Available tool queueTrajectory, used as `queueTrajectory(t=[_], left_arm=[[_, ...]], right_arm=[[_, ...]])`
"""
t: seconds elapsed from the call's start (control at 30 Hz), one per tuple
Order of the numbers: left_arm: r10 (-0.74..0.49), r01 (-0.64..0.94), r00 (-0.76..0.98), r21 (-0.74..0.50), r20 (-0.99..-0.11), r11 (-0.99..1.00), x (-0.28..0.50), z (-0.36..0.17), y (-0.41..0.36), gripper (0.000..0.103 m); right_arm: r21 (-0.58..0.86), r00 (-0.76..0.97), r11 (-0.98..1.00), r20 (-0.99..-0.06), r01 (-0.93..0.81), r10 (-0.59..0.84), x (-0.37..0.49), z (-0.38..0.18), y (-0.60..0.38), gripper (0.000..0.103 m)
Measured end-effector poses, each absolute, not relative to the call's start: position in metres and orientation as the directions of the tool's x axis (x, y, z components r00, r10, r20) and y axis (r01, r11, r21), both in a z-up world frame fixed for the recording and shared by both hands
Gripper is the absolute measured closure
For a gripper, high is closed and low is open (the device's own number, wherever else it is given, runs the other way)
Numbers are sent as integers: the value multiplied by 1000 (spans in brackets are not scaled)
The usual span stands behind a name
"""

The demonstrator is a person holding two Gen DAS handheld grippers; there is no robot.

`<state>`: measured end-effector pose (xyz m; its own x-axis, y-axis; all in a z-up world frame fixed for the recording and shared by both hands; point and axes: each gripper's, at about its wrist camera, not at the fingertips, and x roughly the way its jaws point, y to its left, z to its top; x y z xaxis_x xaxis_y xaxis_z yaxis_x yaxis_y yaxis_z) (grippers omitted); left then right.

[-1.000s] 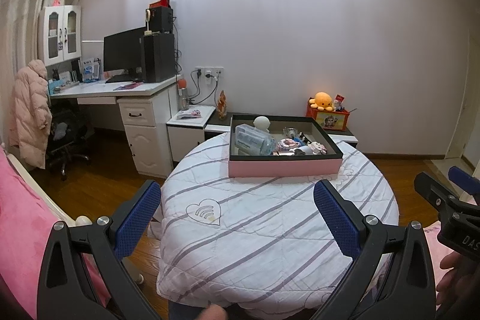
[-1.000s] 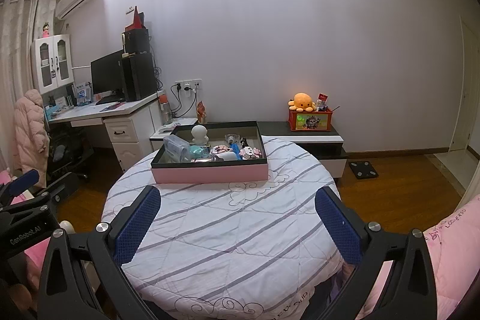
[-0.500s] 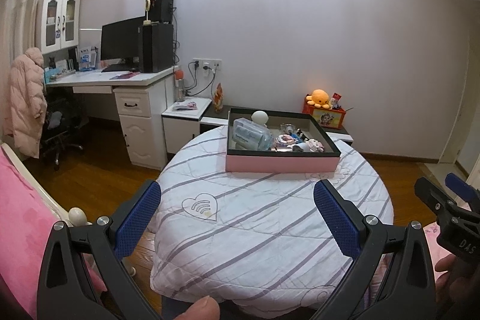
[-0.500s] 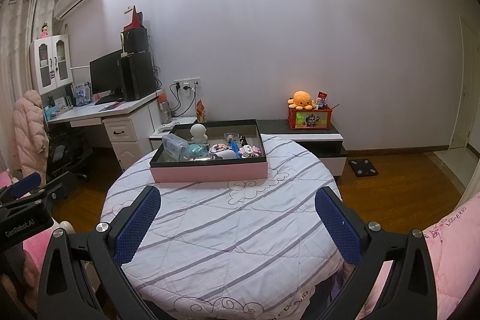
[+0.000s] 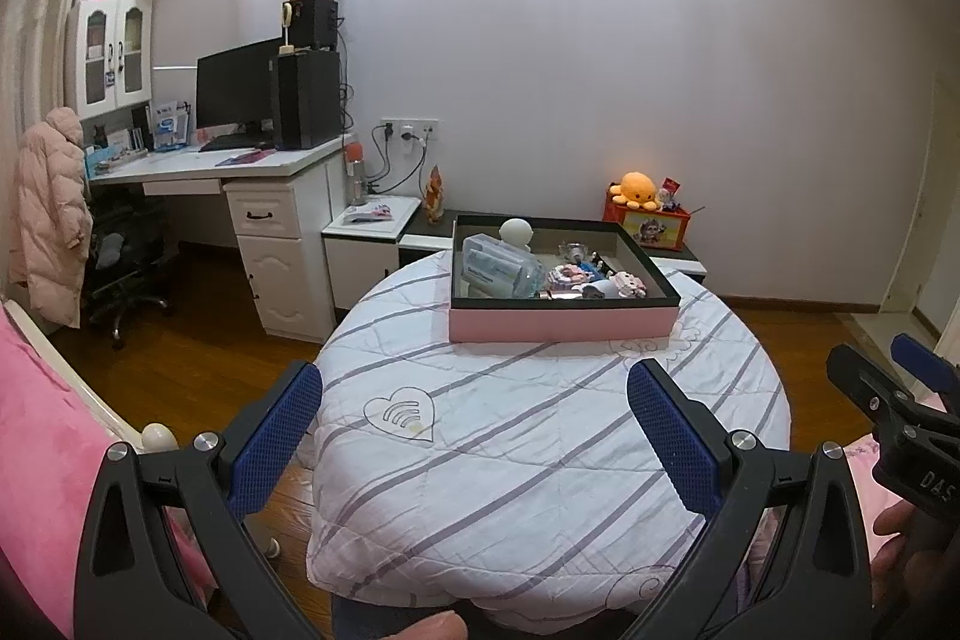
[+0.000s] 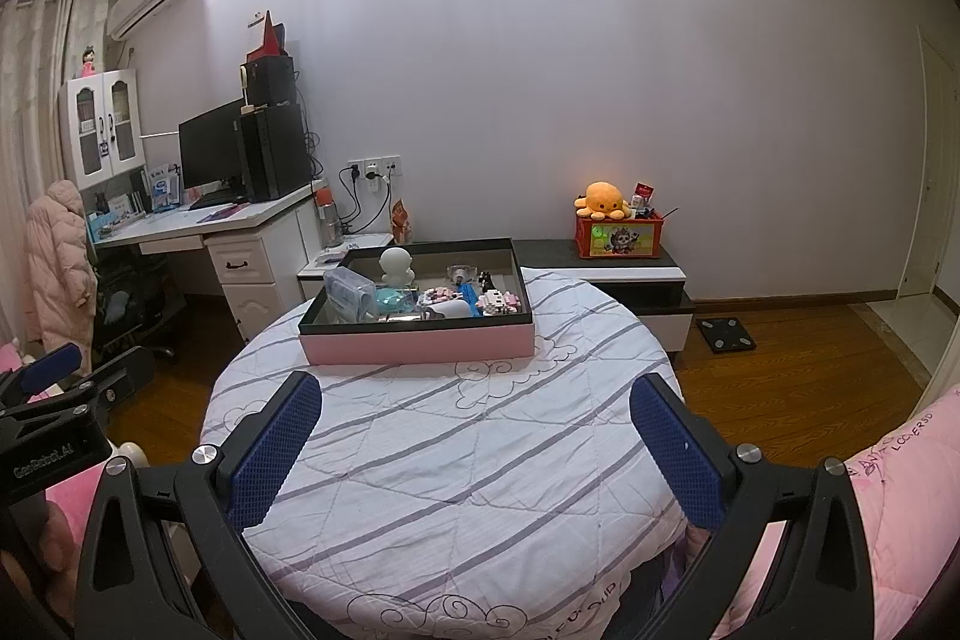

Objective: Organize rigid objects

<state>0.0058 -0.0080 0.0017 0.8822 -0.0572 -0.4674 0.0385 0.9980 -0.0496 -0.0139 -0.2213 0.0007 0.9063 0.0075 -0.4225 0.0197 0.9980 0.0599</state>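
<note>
A pink box with a dark rim (image 5: 564, 325) (image 6: 417, 343) sits at the far side of a round table with a striped white cover (image 5: 540, 436) (image 6: 456, 460). The box holds a clear plastic case (image 5: 501, 271) (image 6: 351, 292), a white figurine (image 5: 517, 232) (image 6: 397, 265) and several small toys (image 5: 600, 280) (image 6: 474, 298). My left gripper (image 5: 474, 436) is open and empty over the table's near edge. My right gripper (image 6: 474, 436) is open and empty over the near part of the table.
A white desk with a monitor (image 5: 240, 100) and a chair with a pink coat (image 5: 51, 214) stand at the left. A low cabinet carries an orange plush on a red crate (image 6: 618, 226). Pink bedding (image 6: 900, 490) lies at both sides. A scale (image 6: 726, 334) lies on the wood floor.
Both views have shifted slightly; the left one drew back a little from the table and box. Both grippers stay open and empty.
</note>
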Motion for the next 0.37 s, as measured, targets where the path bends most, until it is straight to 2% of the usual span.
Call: queueTrajectory(t=[0.37], left_arm=[[-74, 53, 882, -58, -465, 997, 8, 3, -10, 0]], right_arm=[[66, 905, 998, -426, 16, 14, -14, 0, -221, 0]])
